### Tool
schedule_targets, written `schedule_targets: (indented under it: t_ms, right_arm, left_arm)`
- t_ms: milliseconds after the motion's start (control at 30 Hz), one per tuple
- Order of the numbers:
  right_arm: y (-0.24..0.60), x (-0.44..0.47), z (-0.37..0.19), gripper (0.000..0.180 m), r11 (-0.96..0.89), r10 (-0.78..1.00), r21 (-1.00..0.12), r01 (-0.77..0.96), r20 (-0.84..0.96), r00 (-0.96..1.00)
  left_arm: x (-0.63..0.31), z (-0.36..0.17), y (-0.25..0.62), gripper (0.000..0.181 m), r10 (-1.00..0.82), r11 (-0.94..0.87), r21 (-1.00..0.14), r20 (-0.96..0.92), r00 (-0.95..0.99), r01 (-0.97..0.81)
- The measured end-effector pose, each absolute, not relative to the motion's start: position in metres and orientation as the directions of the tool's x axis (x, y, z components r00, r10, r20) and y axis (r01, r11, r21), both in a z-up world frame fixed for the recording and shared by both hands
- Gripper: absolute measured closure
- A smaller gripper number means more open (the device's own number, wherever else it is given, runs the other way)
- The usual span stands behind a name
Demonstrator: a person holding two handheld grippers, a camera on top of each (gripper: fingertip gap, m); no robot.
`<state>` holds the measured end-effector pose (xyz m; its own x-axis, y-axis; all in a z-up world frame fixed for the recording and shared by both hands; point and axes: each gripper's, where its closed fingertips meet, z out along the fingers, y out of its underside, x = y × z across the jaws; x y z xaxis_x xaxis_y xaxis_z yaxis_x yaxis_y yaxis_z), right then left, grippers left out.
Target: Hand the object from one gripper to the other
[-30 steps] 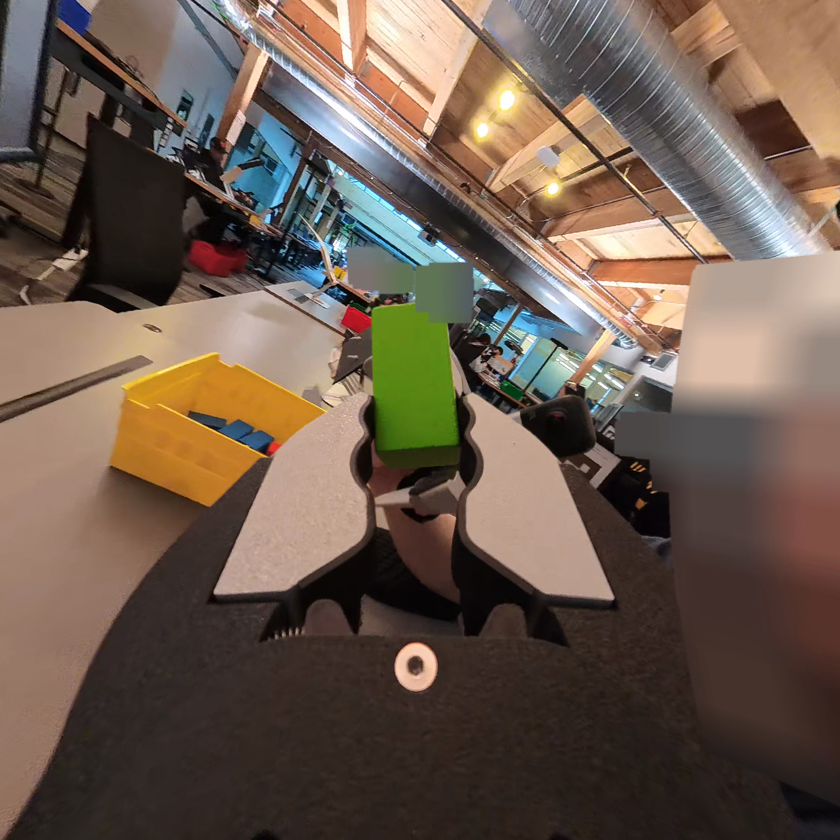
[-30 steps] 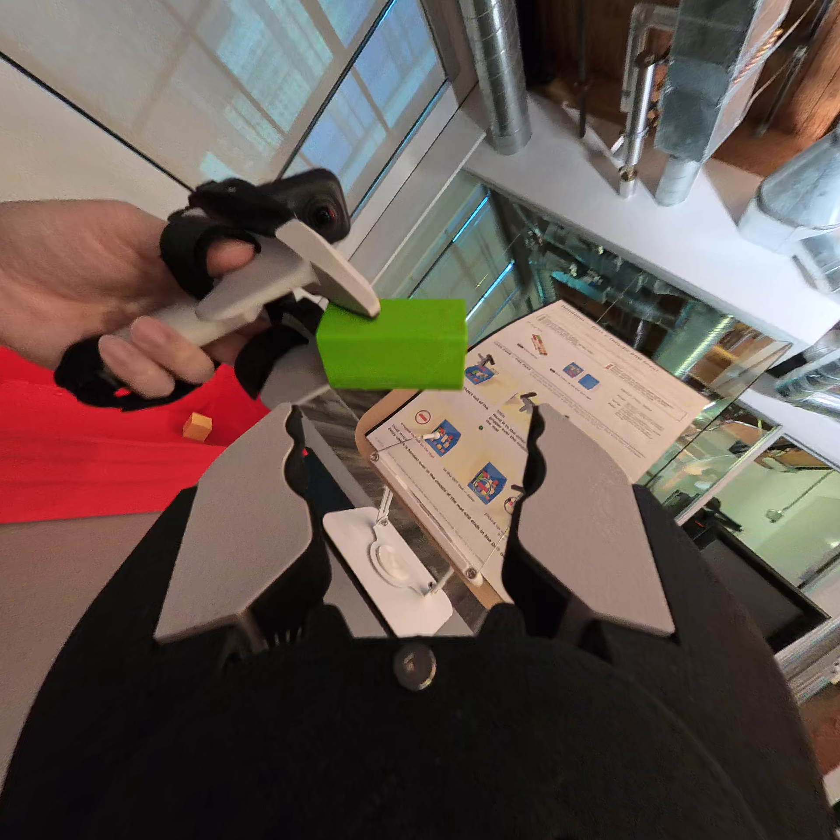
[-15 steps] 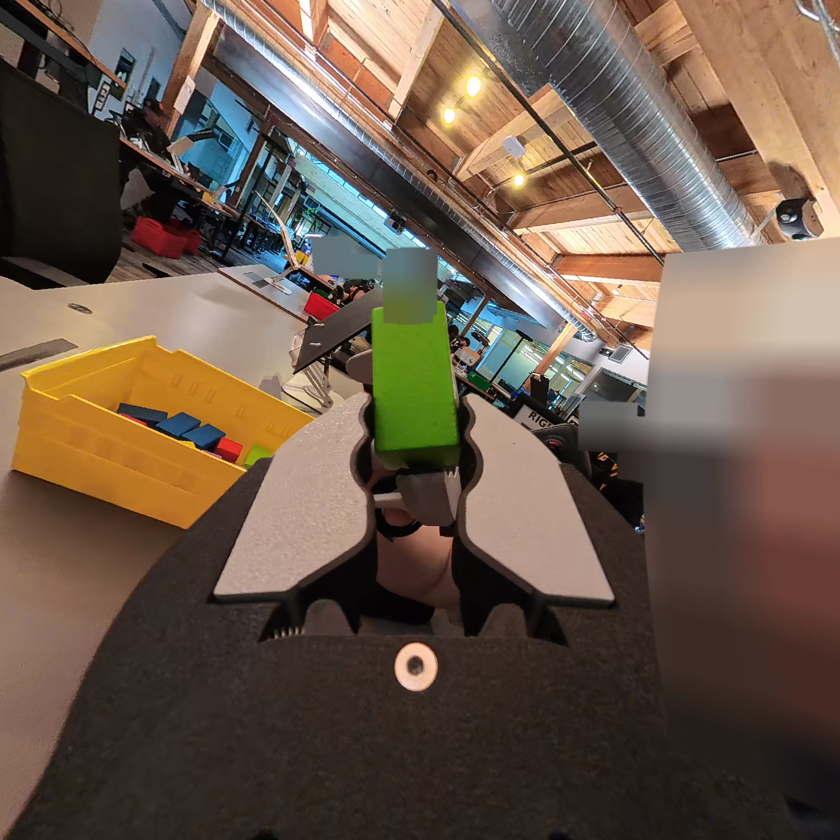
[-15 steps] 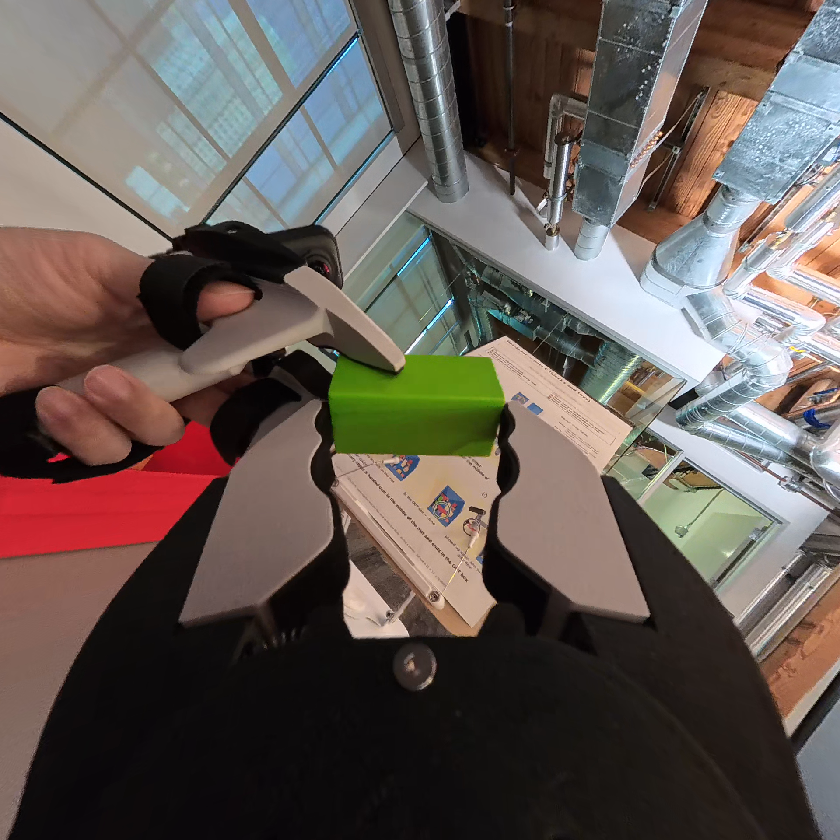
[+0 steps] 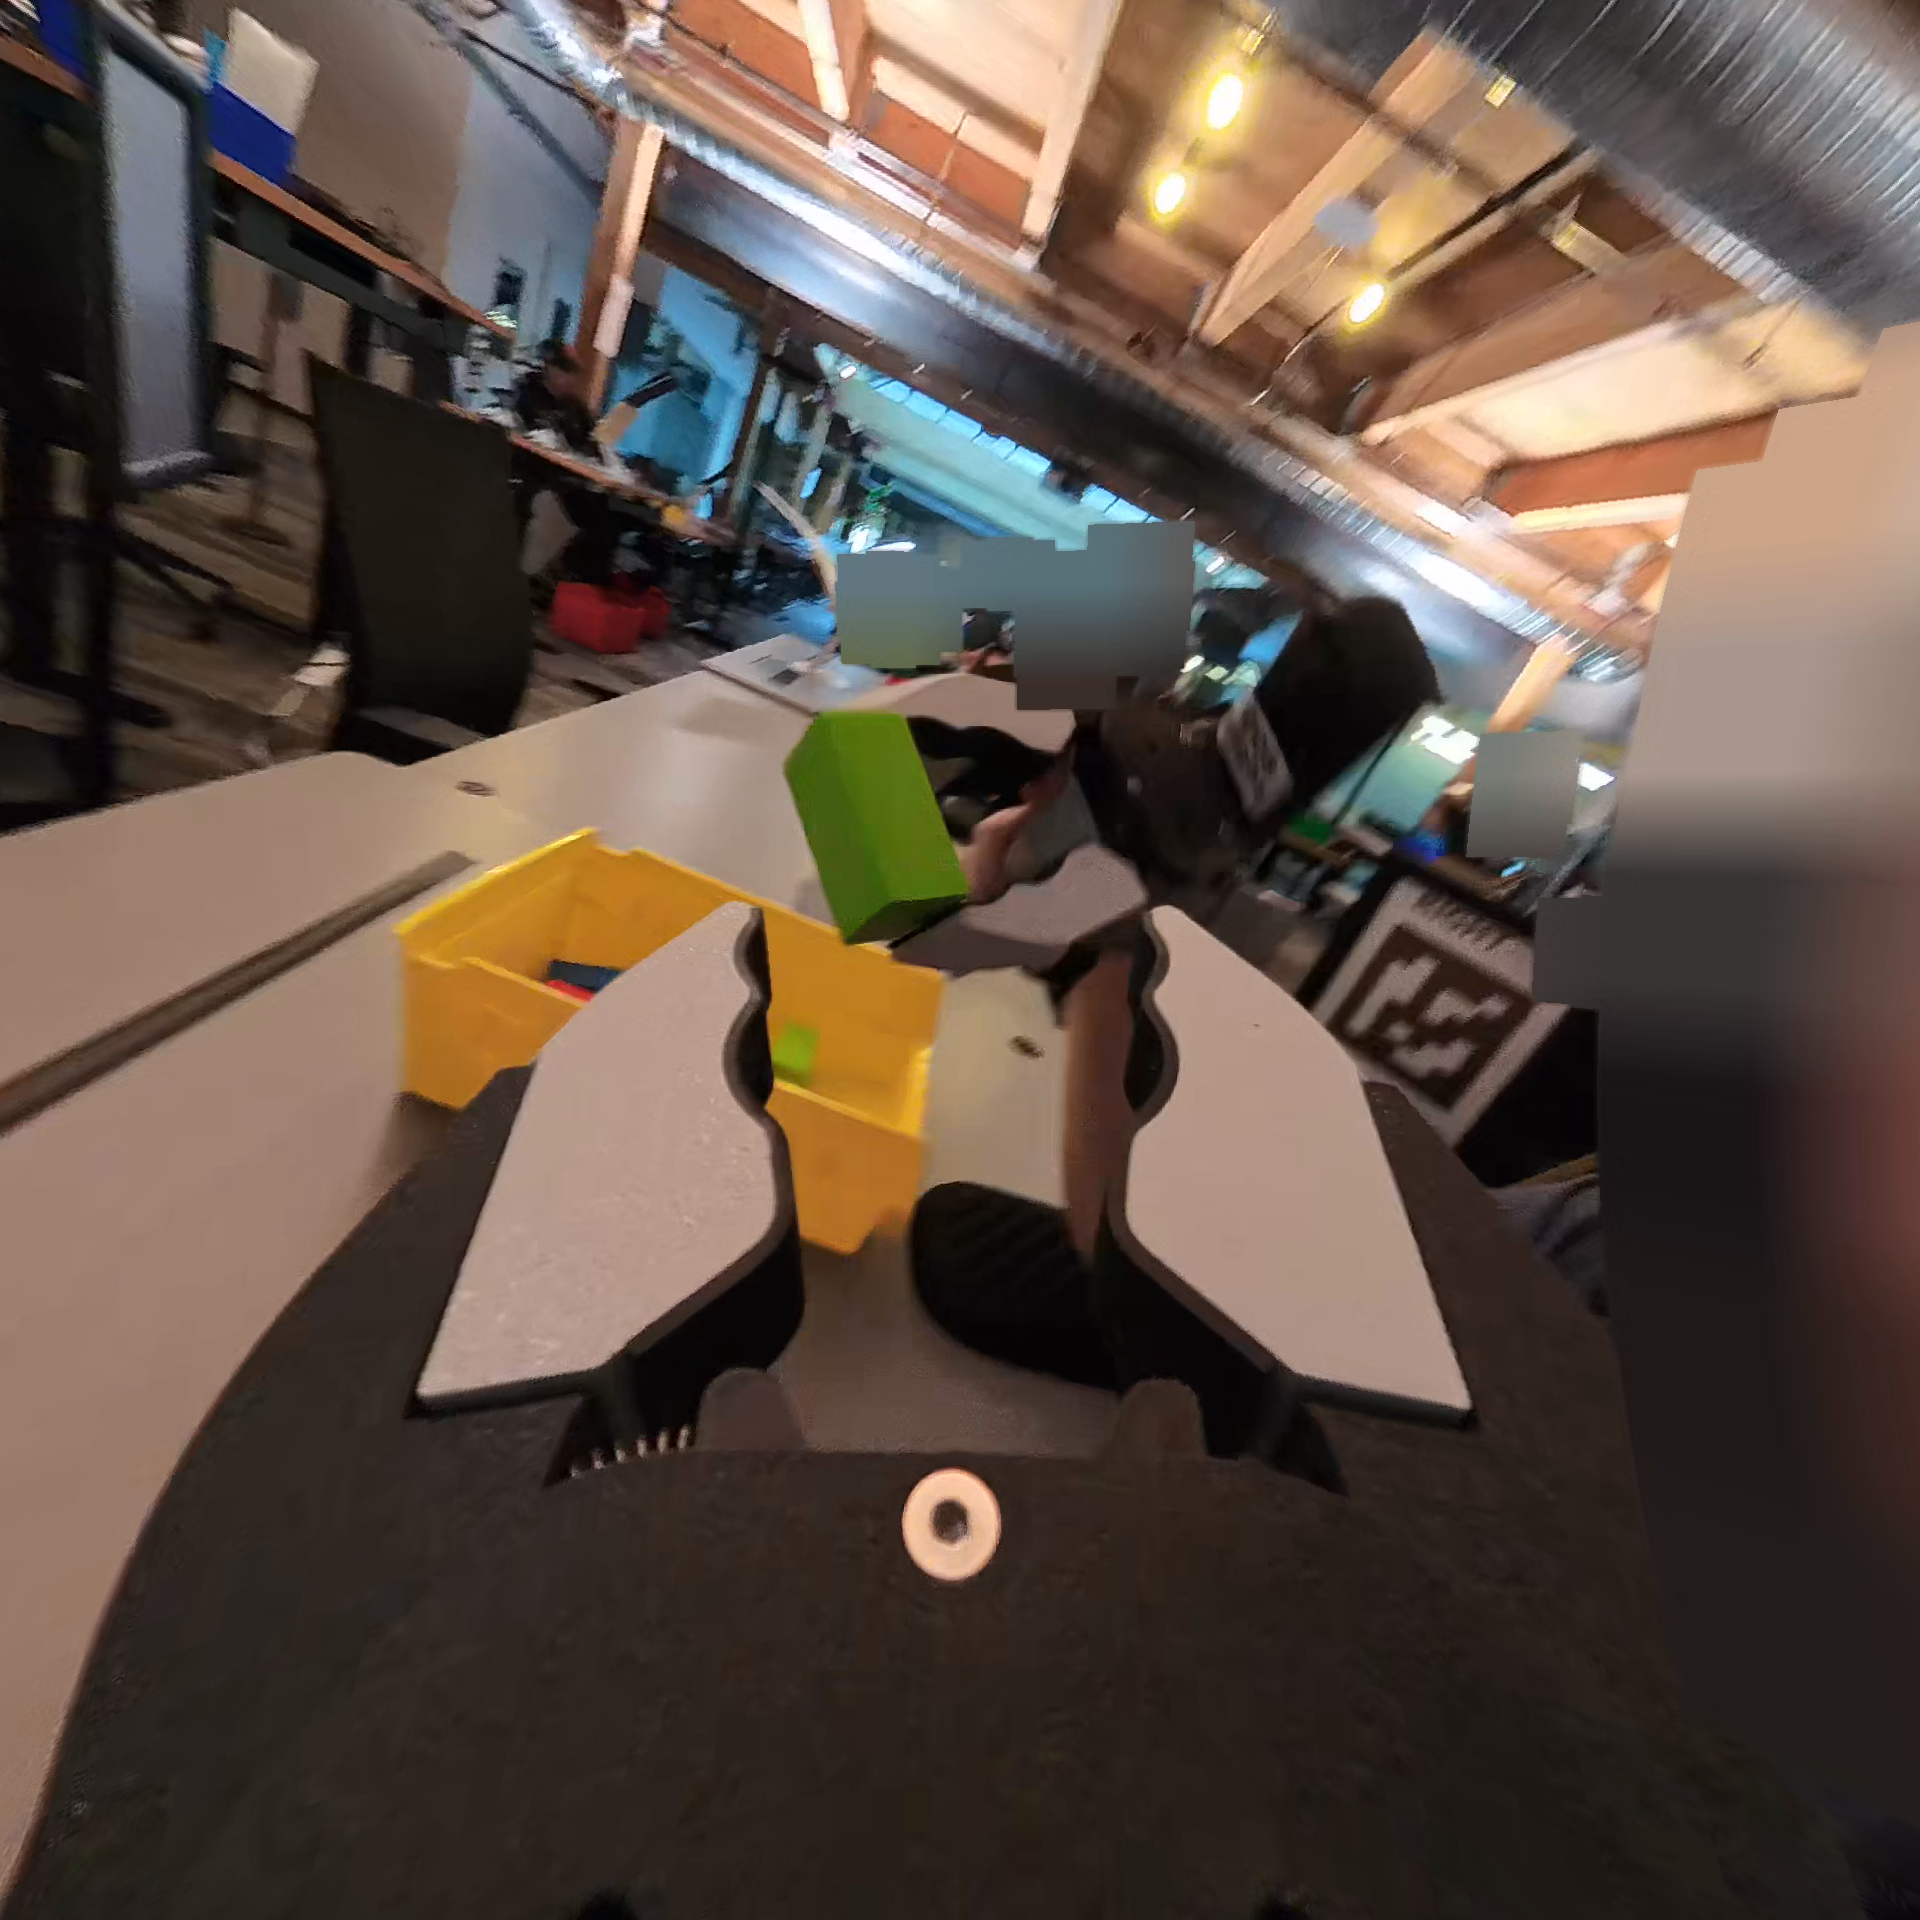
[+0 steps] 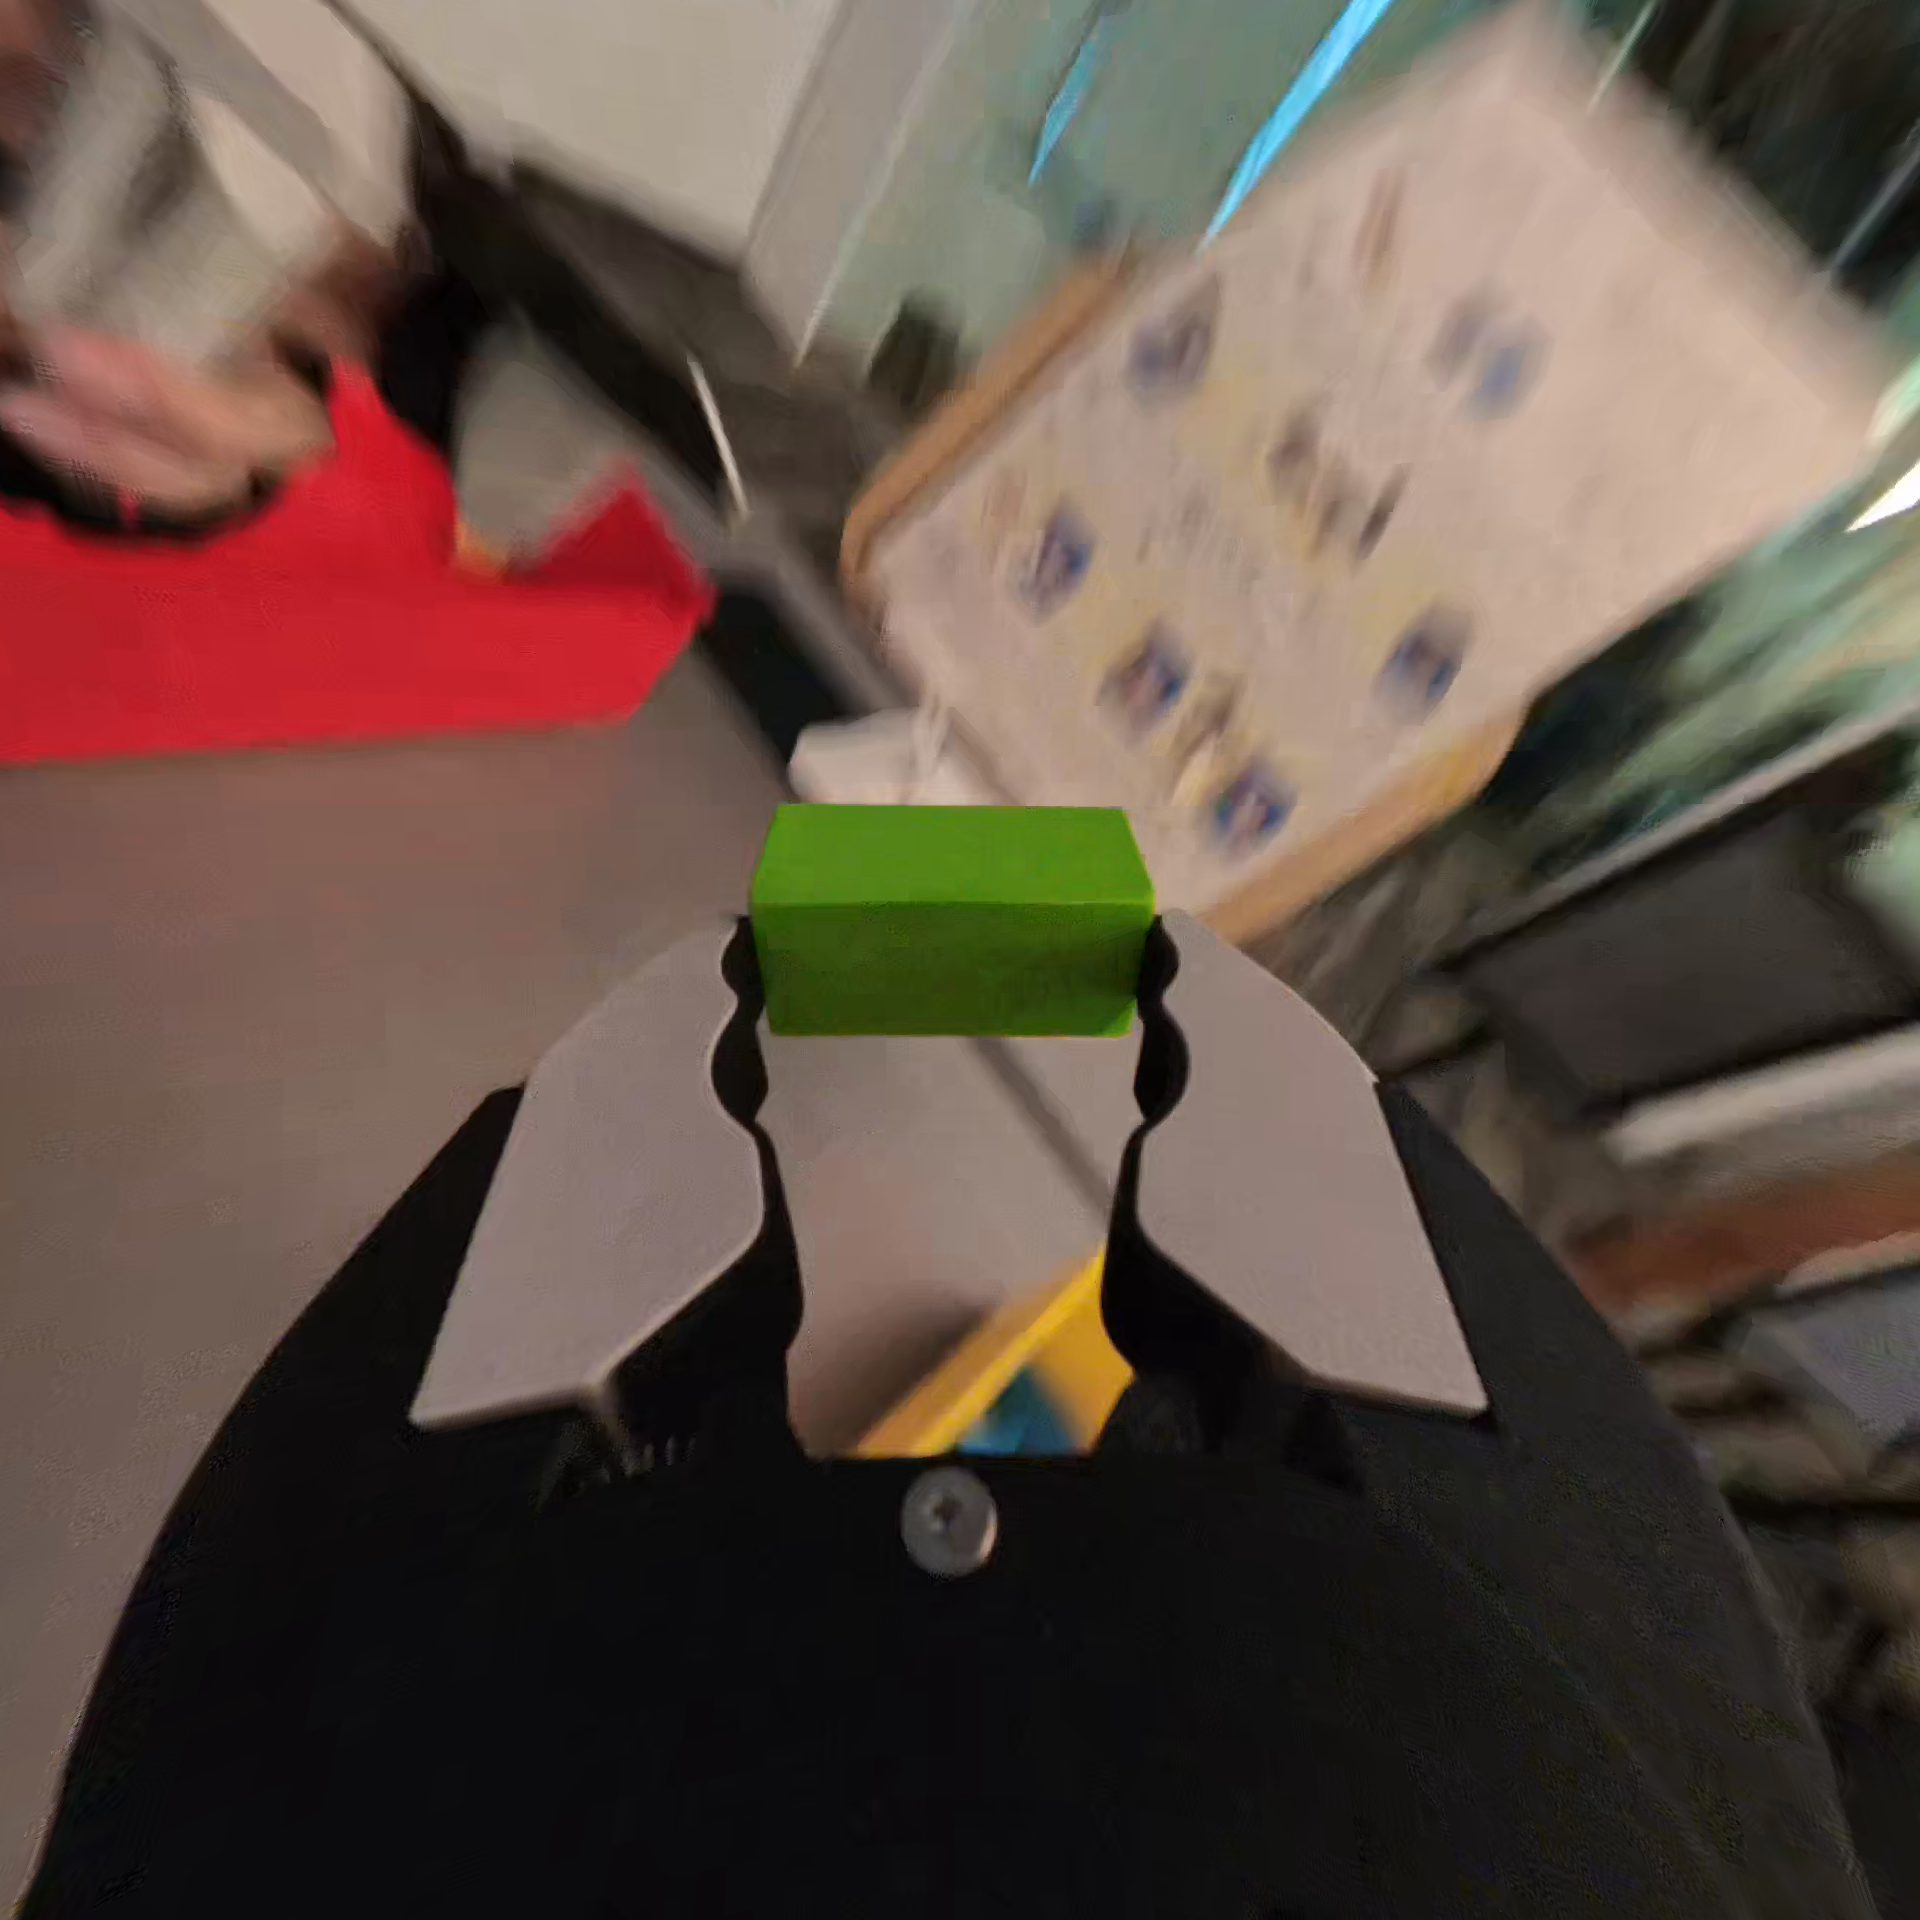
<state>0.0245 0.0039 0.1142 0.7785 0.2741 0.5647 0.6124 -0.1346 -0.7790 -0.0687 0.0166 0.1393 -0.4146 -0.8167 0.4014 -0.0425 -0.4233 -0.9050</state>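
Green block (image 6: 948,925), likely light and rigid (smooth, maybe slippery), sits clamped by its ends in the right gripper (image 6: 948,971); the left gripper (image 5: 951,961) gapes empty.

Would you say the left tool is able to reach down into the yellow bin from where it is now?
Probably yes: the left tool is open and empty, and the yellow bin sits open-topped just ahead of it.
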Motion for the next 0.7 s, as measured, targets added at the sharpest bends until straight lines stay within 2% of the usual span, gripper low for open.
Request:
schedule_targets:
  t_ms: [67,133,267,367,533,700]
  right_arm:
    - [-0.026,0.069,0.083,0.109,-0.433,0.302,-0.783,0.446,0.34,0.89]
    - [-0.055,0.119,0.054,0.109,-0.641,0.187,-0.714,0.281,0.21,0.96]
    - [-0.117,0.188,-0.023,0.108,-0.914,-0.062,-0.403,-0.05,0.016,0.998]
    - [-0.146,0.206,-0.065,0.109,-0.967,-0.159,-0.192,-0.168,-0.058,0.986]
    - [-0.163,0.199,-0.11,0.109,-0.992,-0.128,0.016,-0.127,-0.178,0.976]
    - [-0.169,0.215,-0.133,0.109,-0.968,-0.232,0.134,-0.214,-0.135,0.963]
  left_arm:
    - [-0.075,0.141,0.02,0.117,-0.86,-0.361,-0.932,0.35,-0.372,-0.042]
    - [-0.08,0.145,0.021,0.12,-0.867,-0.351,-0.936,0.34,-0.364,-0.038]
    - [-0.089,0.152,0.025,0.124,-0.843,-0.395,-0.918,0.373,-0.386,-0.026]
    - [-0.094,0.155,0.026,0.126,-0.843,-0.396,-0.918,0.373,-0.388,-0.023]
    - [-0.1,0.157,0.025,0.127,-0.861,-0.355,-0.934,0.339,-0.38,-0.028]
    - [-0.107,0.164,0.026,0.13,-0.859,-0.361,-0.933,0.335,-0.387,-0.006]
